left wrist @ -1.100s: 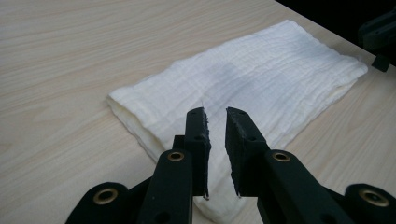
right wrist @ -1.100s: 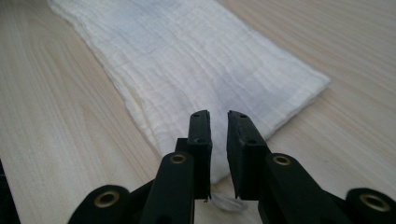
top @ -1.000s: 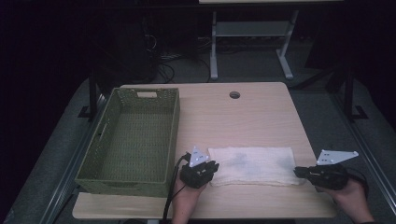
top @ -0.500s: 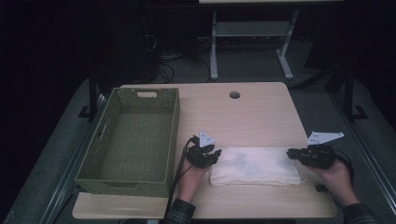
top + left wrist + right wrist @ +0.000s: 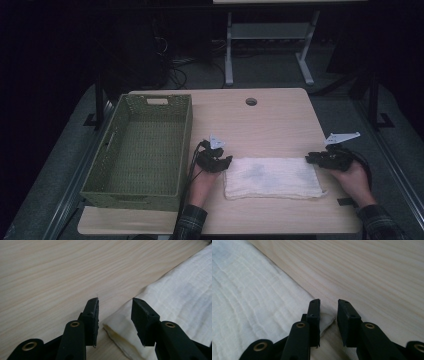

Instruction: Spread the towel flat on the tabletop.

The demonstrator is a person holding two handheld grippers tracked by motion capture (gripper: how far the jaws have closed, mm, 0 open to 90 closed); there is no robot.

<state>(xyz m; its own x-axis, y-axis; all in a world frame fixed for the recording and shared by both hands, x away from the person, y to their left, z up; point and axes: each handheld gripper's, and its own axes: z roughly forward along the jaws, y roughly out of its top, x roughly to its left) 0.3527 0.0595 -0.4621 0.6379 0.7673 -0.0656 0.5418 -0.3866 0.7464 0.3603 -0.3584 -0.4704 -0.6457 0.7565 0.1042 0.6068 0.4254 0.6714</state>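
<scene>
cloth [image 5: 272, 178]: white, crinkled, folded rectangle | basket [image 5: 141, 148]: green, woven

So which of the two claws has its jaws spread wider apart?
The left claw, at the cloth's end nearer the green basket. Its jaws show a clearly broader gap than the right claw's, which stand close together.

We are looking at a cream-white cloth [image 5: 272, 177] lying folded flat into a long rectangle near the front edge of the table [image 5: 280, 120], its weave finely crinkled, a faint grey smudge showing on its left half.
</scene>
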